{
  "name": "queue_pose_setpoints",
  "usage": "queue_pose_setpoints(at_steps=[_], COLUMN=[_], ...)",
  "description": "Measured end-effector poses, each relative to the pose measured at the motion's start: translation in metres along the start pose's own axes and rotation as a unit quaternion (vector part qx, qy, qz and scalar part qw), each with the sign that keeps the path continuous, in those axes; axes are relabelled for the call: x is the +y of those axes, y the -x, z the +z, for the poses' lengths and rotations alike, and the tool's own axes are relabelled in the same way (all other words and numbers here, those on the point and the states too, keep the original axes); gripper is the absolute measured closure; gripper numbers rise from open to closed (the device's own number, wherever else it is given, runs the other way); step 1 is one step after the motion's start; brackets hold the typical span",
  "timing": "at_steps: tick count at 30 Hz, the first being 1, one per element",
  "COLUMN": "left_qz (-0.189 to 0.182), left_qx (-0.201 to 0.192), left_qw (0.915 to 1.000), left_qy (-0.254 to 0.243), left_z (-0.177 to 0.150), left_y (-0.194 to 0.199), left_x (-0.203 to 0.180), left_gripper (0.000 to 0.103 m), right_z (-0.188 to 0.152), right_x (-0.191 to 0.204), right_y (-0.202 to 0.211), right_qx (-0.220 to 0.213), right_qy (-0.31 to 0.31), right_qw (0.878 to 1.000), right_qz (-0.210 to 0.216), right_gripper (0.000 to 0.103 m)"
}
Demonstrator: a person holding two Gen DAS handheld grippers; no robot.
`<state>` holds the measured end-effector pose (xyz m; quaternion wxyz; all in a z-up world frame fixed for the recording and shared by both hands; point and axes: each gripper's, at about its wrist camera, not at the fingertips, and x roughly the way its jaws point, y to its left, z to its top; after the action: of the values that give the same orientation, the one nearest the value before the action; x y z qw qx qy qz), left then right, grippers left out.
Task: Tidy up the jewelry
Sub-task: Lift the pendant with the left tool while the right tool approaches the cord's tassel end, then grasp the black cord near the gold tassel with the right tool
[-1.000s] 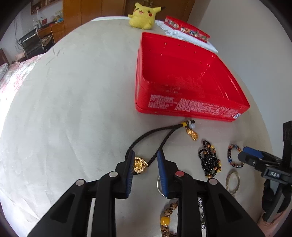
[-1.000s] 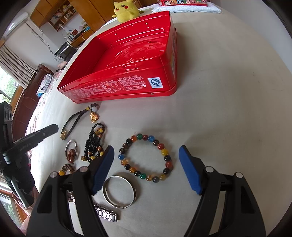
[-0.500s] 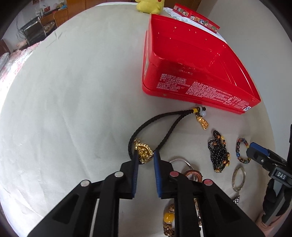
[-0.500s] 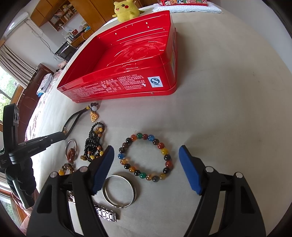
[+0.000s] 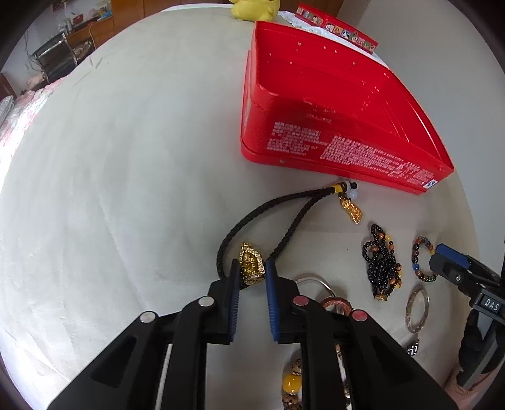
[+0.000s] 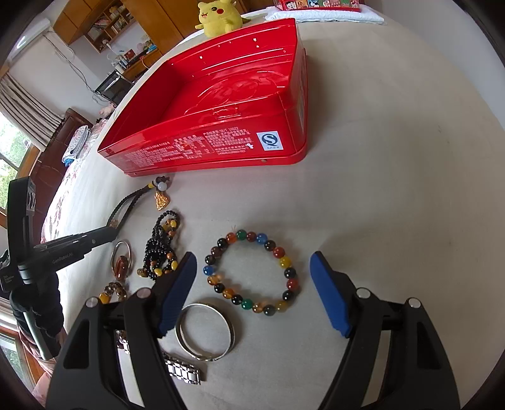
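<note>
My left gripper (image 5: 251,272) is shut on the gold pendant (image 5: 250,262) of a black cord necklace (image 5: 288,203) lying on the cream cloth. The open red tin box (image 5: 334,104) sits beyond it, and shows in the right wrist view (image 6: 221,94). My right gripper (image 6: 252,271) is open and hovers around a multicoloured bead bracelet (image 6: 252,271) without touching it. The left gripper (image 6: 109,231) shows at the left of that view. A black bead string (image 6: 161,246) and a silver bangle (image 6: 205,331) lie near.
A ring with a brown stone (image 6: 121,261), a metal watch strap (image 6: 181,372) and an amber bead bracelet (image 5: 292,384) lie near the front. A yellow plush toy (image 6: 219,14) and a flat red box (image 5: 337,26) stand behind the tin.
My left gripper moved forward onto the gold pendant and closed on it. My right gripper stayed open over the bead bracelet.
</note>
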<state>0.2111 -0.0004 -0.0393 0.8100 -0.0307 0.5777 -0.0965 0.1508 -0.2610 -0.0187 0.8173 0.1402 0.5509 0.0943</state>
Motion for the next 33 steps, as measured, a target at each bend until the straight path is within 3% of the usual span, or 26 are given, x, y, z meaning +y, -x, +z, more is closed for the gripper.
queue_pose_setpoints(at_steps=[3, 11, 18, 23, 31, 33], left_qz=[-0.018, -0.024, -0.009, -0.004, -0.004, -0.002], left_qx=[-0.005, -0.046, -0.035, -0.048, -0.036, -0.035], left_qw=[0.9998, 0.9987, 0.9992, 0.9984, 0.9983, 0.9983], left_qy=[0.011, 0.001, 0.016, 0.032, 0.046, 0.046], left_z=[-0.001, -0.009, -0.003, 0.001, 0.003, 0.003], left_y=[0.008, 0.041, 0.036, 0.039, 0.030, 0.029], left_x=[0.005, 0.006, 0.025, 0.039, 0.049, 0.049], left_gripper=[0.089, 0.089, 0.089, 0.089, 0.089, 0.089], right_z=[0.000, 0.002, 0.021, 0.034, 0.051, 0.053], right_x=[-0.001, 0.006, 0.059, 0.089, 0.095, 0.099], right_y=[0.003, 0.018, -0.003, -0.027, -0.061, -0.063], right_qx=[-0.002, -0.020, 0.013, 0.026, 0.042, 0.042], right_qy=[-0.004, -0.003, 0.041, 0.075, 0.096, 0.109], right_qw=[1.000, 1.000, 0.999, 0.997, 0.994, 0.993], right_qz=[0.005, 0.016, 0.016, 0.011, 0.003, 0.004], right_gripper=[0.029, 0.030, 0.046, 0.050, 0.060, 0.068])
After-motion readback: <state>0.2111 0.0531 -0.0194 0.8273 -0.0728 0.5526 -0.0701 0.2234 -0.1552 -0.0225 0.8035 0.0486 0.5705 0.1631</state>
